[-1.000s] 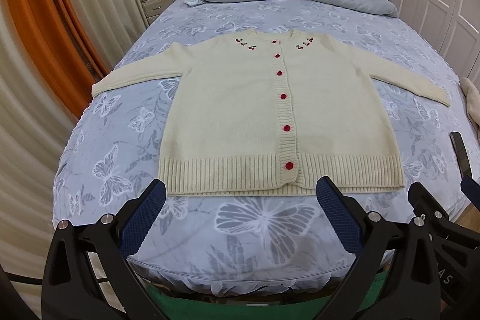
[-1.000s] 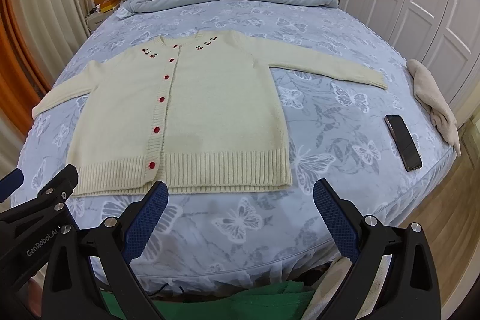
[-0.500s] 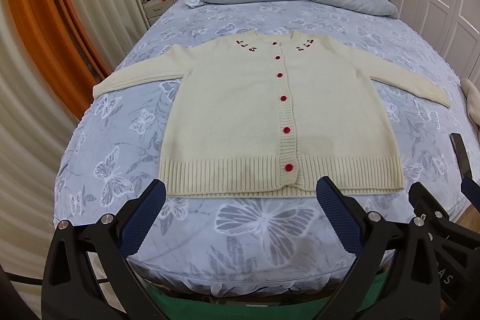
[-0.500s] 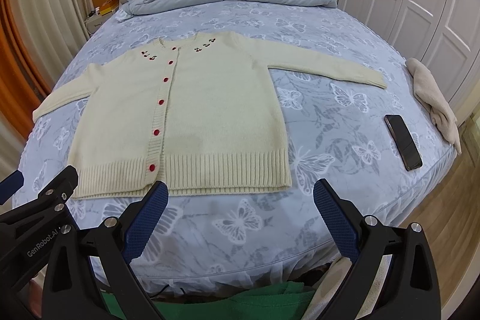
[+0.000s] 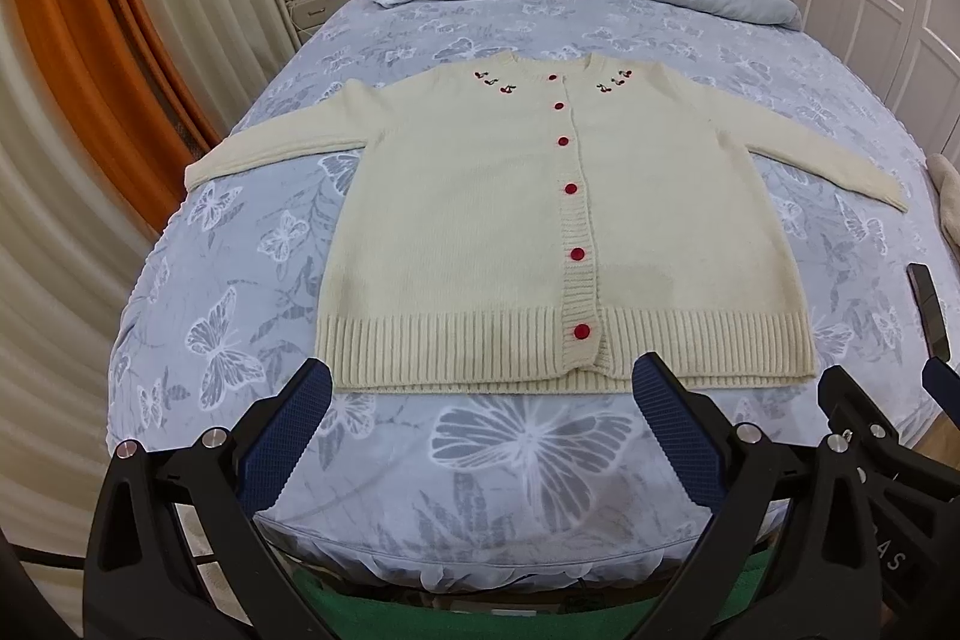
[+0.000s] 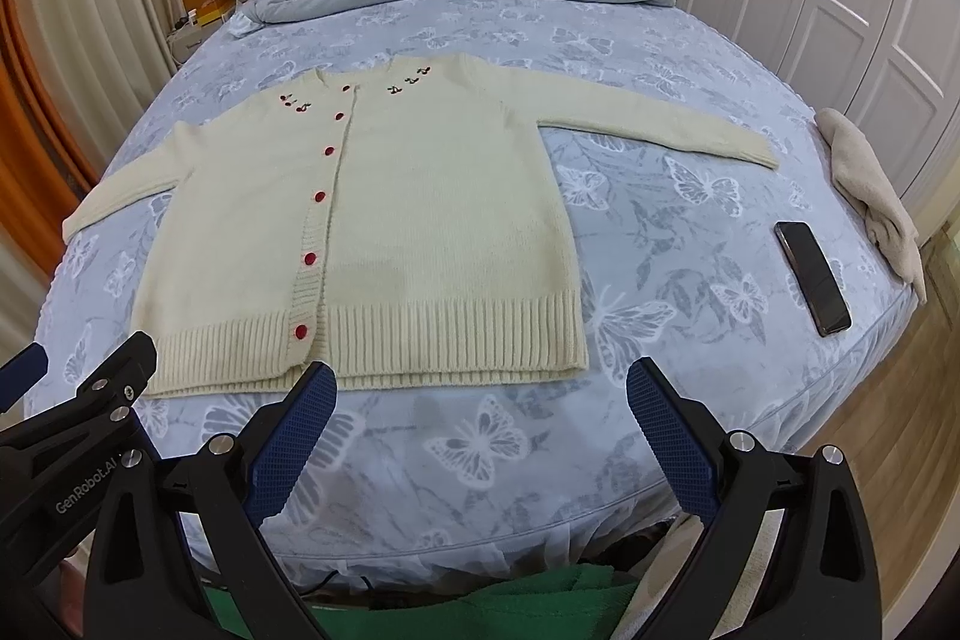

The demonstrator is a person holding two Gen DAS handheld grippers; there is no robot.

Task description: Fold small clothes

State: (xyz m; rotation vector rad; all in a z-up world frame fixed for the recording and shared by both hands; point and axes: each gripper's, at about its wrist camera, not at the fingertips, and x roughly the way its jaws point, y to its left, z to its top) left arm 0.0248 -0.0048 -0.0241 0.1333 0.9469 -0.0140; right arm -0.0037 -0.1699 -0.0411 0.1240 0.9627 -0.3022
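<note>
On the bed (image 5: 384, 466) my fingers (image 5: 288, 436) hang spread, empty; soft, limp cardigan (image 5: 480, 220), so I'd pinch the sleeve cuff (image 5: 207, 169).

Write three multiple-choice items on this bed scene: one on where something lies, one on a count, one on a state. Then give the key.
1. Where does the black slab phone lie?
A. on the cream knitted cardigan
B. on the butterfly-print bed sheet, to the right of the cardigan
C. on the rumpled grey duvet

2. How many red buttons show down the cardigan's front?
A. three
B. six
C. nine

3. How does the cardigan lie?
A. spread flat, buttoned, both sleeves out
B. folded in half
C. held up by a gripper

Key:
1 B: the phone rests on bare butterfly-print bed sheet near the bed's right edge, apart from the cream knitted cardigan.
2 B: six red buttons run from collar to hem.
3 A: the cardigan lies flat with sleeves out; the left gripper and right gripper both hover open short of the hem.
</note>
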